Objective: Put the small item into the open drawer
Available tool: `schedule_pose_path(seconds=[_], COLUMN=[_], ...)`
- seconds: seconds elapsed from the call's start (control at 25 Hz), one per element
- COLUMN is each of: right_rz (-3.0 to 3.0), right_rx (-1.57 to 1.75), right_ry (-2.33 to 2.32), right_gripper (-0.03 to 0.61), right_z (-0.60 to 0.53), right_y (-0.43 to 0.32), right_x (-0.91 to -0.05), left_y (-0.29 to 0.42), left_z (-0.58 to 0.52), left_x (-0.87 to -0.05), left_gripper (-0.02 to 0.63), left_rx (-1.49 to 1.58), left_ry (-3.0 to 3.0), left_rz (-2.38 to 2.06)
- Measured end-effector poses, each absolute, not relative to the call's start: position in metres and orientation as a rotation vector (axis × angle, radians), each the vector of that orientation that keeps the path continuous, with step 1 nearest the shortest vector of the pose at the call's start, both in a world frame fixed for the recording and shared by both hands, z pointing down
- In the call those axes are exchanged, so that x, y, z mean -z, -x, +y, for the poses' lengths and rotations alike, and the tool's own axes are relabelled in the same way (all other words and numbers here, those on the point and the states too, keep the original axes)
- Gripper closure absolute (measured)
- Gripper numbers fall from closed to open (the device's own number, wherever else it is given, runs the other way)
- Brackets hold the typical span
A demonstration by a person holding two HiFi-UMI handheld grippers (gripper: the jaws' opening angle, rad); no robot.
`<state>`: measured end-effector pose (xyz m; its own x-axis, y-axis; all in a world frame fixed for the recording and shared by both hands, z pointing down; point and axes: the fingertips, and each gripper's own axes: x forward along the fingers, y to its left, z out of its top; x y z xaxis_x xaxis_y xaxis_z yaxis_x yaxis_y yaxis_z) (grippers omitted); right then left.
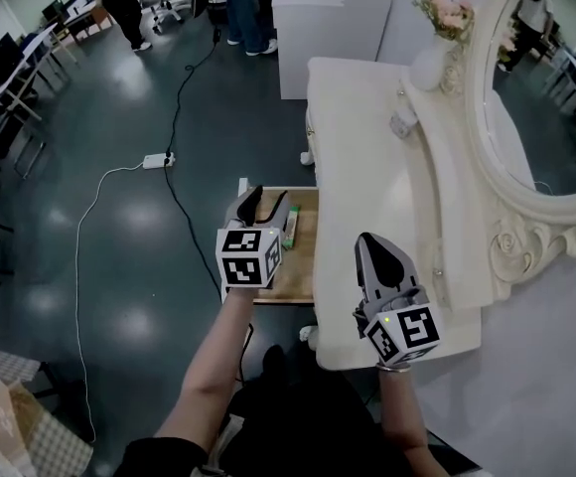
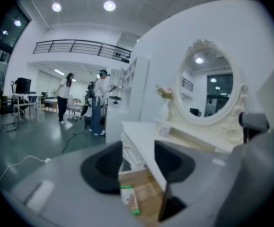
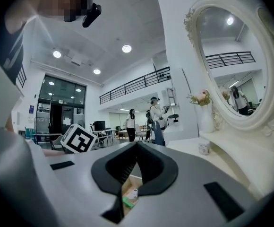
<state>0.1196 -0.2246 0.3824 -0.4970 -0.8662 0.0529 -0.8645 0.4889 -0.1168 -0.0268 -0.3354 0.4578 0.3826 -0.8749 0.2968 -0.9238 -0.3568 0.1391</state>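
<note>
The open wooden drawer (image 1: pixel 304 266) sticks out from the left side of the white dressing table (image 1: pixel 367 157). A small green-and-white packet (image 1: pixel 291 226) lies in it near the table side. My left gripper (image 1: pixel 265 207) hovers over the drawer's left part, its jaws apart with nothing between them. In the left gripper view the packet (image 2: pixel 129 198) shows on the drawer floor (image 2: pixel 149 193) below the gripper (image 2: pixel 139 160). My right gripper (image 1: pixel 365 238) is shut and empty over the tabletop's near end. The right gripper view shows its tips (image 3: pixel 137 144) touching, with the packet (image 3: pixel 131 196) far below.
An oval mirror (image 1: pixel 556 97) in a carved frame stands at the table's back. A white vase of flowers (image 1: pixel 435 53) and a small jar (image 1: pixel 403 122) sit on the far end. A power strip (image 1: pixel 157 160) with cables lies on the dark floor. People stand far off.
</note>
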Motion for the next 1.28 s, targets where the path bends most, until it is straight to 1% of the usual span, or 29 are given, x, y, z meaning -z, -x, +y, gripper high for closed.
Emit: schedule_pose_path(seconds=[0.32,0.68,0.84,1.28], right_rz=[2.673,2.658,2.659,2.653], right_rx=[0.146,0.100,0.086,0.047], right_ry=[1.600,1.601,1.595,1.616], right_gripper=[0.581,0.581,0.581,0.581], right_z=[-0.208,-0.193,-0.186,-0.169], right_y=[-0.111,-0.094,-0.086,-0.073], right_x=[-0.370,-0.359,-0.356,-0.351], left_y=[0.045,0.066,0.077,0.096], left_z=[-0.295,-0.254,-0.240,-0.213], left_x=[-0.401,-0.380,-0.372,-0.363], left_gripper=[0.471,0.568,0.599,0.606], left_rx=[-0.156,-0.098,-0.096,-0.040], left_ry=[-2.501,-2.556,-2.580,-2.595], left_rz=[-1.592,-1.565,-1.594,-1.583])
